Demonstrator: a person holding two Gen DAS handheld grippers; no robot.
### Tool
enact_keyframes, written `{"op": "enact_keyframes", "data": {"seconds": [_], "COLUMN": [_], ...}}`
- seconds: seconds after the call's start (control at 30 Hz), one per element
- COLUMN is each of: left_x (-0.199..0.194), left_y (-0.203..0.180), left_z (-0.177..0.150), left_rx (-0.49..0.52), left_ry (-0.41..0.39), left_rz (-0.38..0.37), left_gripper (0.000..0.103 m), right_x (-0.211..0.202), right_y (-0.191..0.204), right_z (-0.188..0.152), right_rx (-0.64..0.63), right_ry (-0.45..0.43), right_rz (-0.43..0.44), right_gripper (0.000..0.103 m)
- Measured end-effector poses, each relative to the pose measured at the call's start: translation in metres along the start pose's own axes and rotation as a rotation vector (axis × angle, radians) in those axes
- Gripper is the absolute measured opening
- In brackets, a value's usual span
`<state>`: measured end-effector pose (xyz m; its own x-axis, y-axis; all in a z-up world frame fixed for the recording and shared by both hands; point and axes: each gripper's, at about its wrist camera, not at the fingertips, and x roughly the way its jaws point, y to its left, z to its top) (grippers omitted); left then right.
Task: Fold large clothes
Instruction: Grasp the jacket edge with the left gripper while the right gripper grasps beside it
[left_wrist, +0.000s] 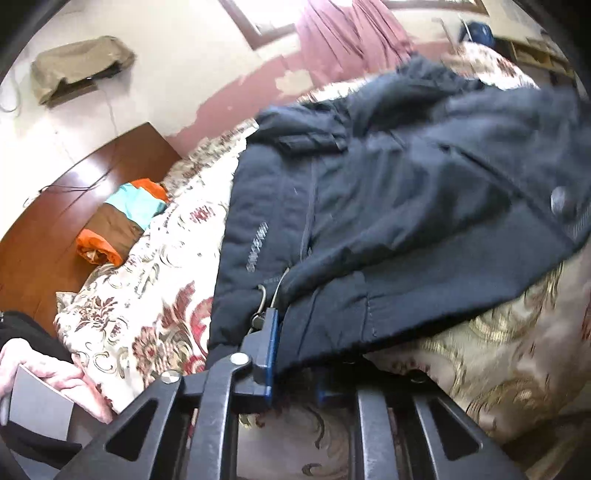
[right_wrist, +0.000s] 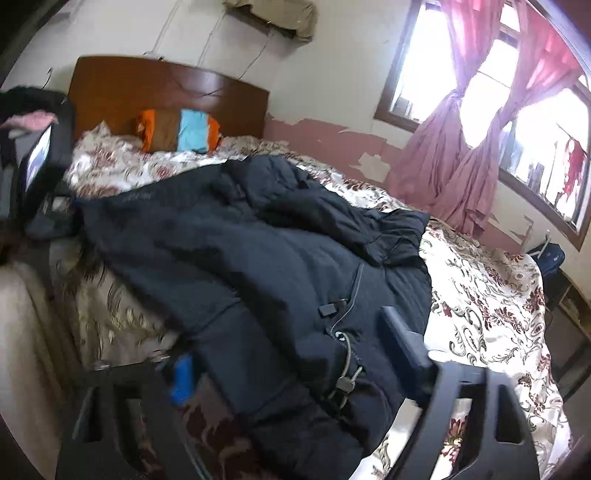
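Left wrist view has the dark padded jacket (left_wrist: 388, 206) spread over the floral bedspread (left_wrist: 147, 295), its near hem raised where the left hand-held gripper (left_wrist: 291, 354) is clamped on the fabric, fingers drawn together with the cloth pinched between them. From the right wrist view the jacket (right_wrist: 258, 258) lies rumpled across the bed, and the right hand-held gripper (right_wrist: 291, 365) straddles the lower hem with its 2 fingers apart, jacket between them but, as far as I can tell, not yet pressed. A drawcord toggle (right_wrist: 345, 386) dangles at that hem. Beyond sit a striped pillow (right_wrist: 181, 129), the wooden headboard (right_wrist: 166, 88) and pink curtains (right_wrist: 461, 155). Risk, I judge: only 1 side is gripped, so lifting now could drag the heavy jacket askew, or the cord could snag a finger
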<state>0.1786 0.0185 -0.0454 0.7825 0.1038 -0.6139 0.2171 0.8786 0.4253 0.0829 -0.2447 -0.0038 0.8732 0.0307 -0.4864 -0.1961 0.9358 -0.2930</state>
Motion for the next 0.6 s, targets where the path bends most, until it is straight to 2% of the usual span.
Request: {"op": "enact_keyframes", "data": {"seconds": [0.03,0.07,0.1,0.23,0.37,0.6], "left_x": [-0.003,-0.005,-0.010,-0.032,-0.054,-0.111], "left_y": [0.001,0.002,0.004,0.011,0.020,0.024], "left_z": [0.003,0.007,0.011,0.023,0.031,0.020], "left_rx": [-0.014,-0.026,-0.048,-0.119,-0.179,-0.238], "left_ry": [-0.013,-0.026,-0.052,-0.132,-0.166,-0.239], "left_rz": [0.007,0.013,0.021,0.025,-0.003,-0.032], "left_gripper": [0.012,0.011,0.011,0.009,0.008,0.007], "right_x": [-0.001,-0.001,-0.001,-0.013,-0.033,-0.091], "right_y": [0.004,0.008,0.011,0.010,0.002,-0.009], "right_z": [-0.002,-0.004,-0.005,-0.001,0.006,0.014], "right_rx": [-0.015,-0.032,-0.040,-0.012,0.012,0.009], "right_ry": [0.007,0.015,0.017,-0.011,-0.073,-0.191], "right_rz": [0.002,0.017,0.033,0.037,0.033,0.028], "right_gripper": [0.055,0.046,0.031,0.012,0.008,0.007]}}
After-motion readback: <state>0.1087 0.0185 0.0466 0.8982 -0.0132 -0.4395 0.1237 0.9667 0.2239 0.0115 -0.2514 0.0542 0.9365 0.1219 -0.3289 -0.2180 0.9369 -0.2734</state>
